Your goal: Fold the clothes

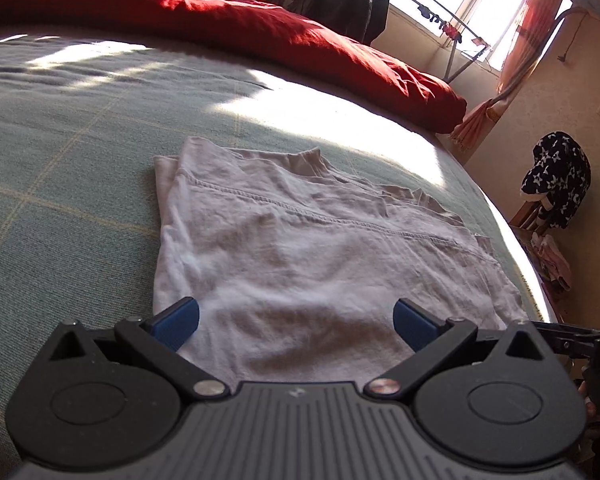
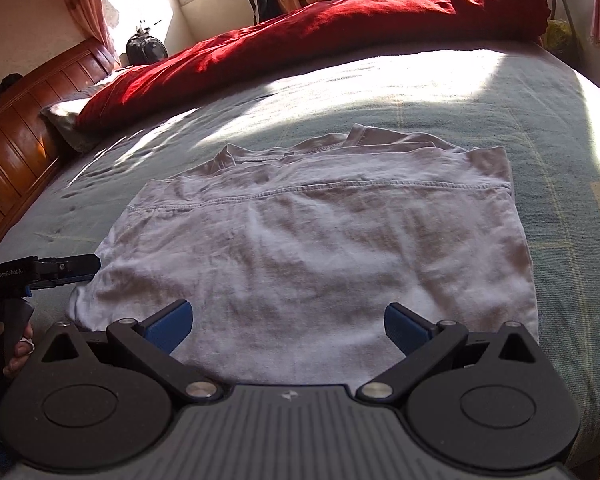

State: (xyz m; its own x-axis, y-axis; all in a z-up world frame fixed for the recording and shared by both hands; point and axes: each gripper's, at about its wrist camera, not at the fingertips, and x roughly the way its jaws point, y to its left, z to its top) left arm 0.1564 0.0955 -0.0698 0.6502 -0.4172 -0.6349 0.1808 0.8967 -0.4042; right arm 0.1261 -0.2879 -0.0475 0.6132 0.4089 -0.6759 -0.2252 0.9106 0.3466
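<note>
A pale lilac-white garment (image 1: 300, 248) lies folded flat on the green bed cover (image 1: 60, 160), its stitched hem running across the upper part. It also shows in the right wrist view (image 2: 312, 248). My left gripper (image 1: 296, 320) is open and empty, its blue pads wide apart just above the garment's near edge. My right gripper (image 2: 288, 322) is open and empty, also over the near edge. The left gripper (image 2: 64, 268) shows from the side in the right wrist view, beside the garment's left corner.
A red duvet (image 1: 220, 24) lies bunched along the far side of the bed. A wooden headboard (image 2: 24, 136) and pillow (image 2: 66, 118) are at the left. The bed edge (image 1: 532, 256), a chair with star-patterned clothing (image 1: 556, 184) and a clothes rack (image 1: 440, 20) stand to the right.
</note>
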